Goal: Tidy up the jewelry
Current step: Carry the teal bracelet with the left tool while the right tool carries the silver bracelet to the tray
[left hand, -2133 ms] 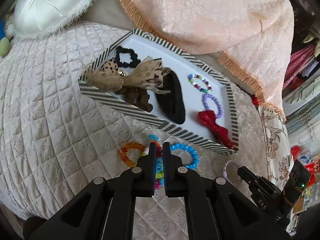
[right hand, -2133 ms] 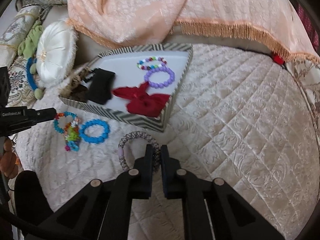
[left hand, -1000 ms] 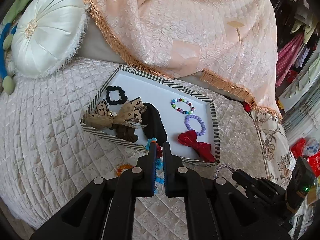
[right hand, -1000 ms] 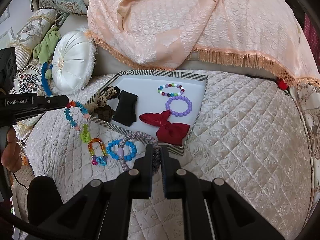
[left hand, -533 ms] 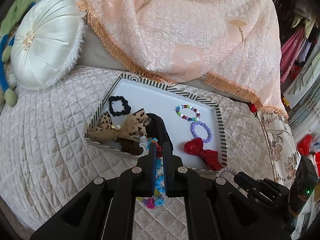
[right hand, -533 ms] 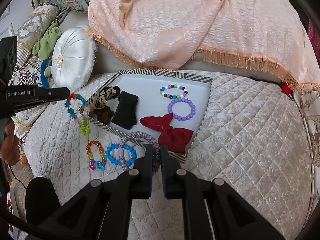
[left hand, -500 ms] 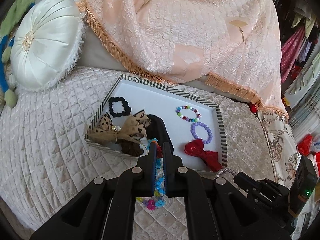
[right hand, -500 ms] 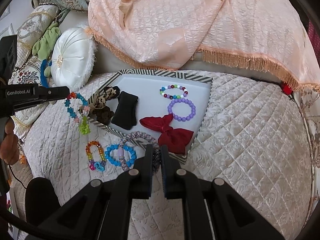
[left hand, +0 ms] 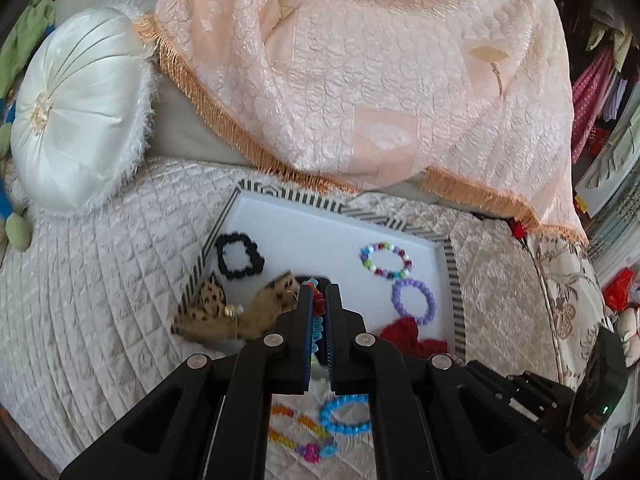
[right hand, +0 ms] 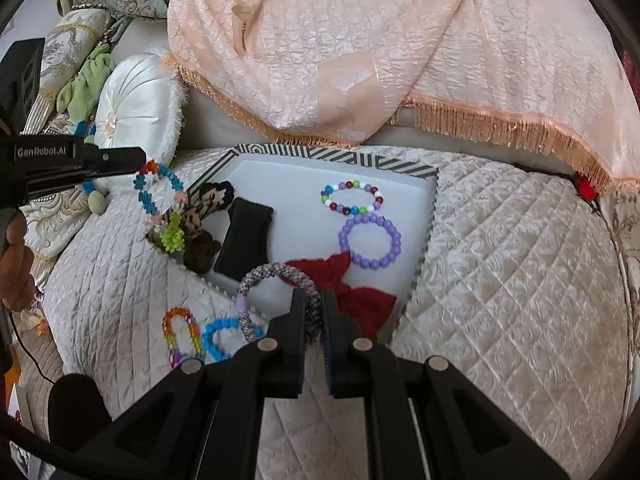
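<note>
Two hand-held grippers clamped: left point(left hand: 318, 300) on knobbly beaded bracelet point(right hand: 160, 200), right point(right hand: 312, 304) on woven rope bangle point(right hand: 276, 276).

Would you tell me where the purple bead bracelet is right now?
The purple bead bracelet lies in the striped tray, between the multicolored bracelet and red bow.

The bed point(right hand: 520, 260) wears a quilted cream cloth with a soft sheen, while the peach throw point(right hand: 360, 40) over it is crinkled fabric edged with stringy fringe, and the round cushion point(left hand: 76, 112) is glossy pleated satin with a fuzzy rim. The tray point(right hand: 288, 172) has a smooth matt white floor; its purple bracelet point(right hand: 370, 242) is of shiny plastic-looking beads and the red bow point(right hand: 360, 300) of matt cloth. Both tongs, left point(left hand: 318, 312) and right point(right hand: 311, 312), look like matt black plastic with bright metal pivots, and the right pair pinches a woven, rope-like bracelet point(right hand: 276, 276).
</note>
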The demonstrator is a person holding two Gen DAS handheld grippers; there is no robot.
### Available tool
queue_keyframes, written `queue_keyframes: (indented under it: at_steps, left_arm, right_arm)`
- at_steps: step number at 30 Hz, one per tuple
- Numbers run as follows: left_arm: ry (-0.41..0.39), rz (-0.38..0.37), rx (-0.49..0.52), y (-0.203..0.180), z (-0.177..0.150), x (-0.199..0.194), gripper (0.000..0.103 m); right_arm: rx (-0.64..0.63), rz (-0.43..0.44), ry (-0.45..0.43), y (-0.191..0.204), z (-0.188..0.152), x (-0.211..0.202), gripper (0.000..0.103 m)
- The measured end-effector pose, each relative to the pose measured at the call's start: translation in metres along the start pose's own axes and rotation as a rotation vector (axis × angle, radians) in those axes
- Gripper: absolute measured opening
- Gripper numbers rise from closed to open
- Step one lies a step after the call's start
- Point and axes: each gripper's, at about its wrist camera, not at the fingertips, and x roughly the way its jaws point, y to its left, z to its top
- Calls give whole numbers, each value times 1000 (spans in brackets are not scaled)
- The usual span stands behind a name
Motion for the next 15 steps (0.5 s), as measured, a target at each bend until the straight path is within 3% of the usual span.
queue_keyframes:
  at_steps: [8,15]
  left_arm:
    - [-3,27,29,-5,35,29,0]
    - [31,37,22,-6,55,80,0]
  right_arm:
    - [15,-1,9,-1,31,33,7]
    - [36,-14,51,-3,54,77,7]
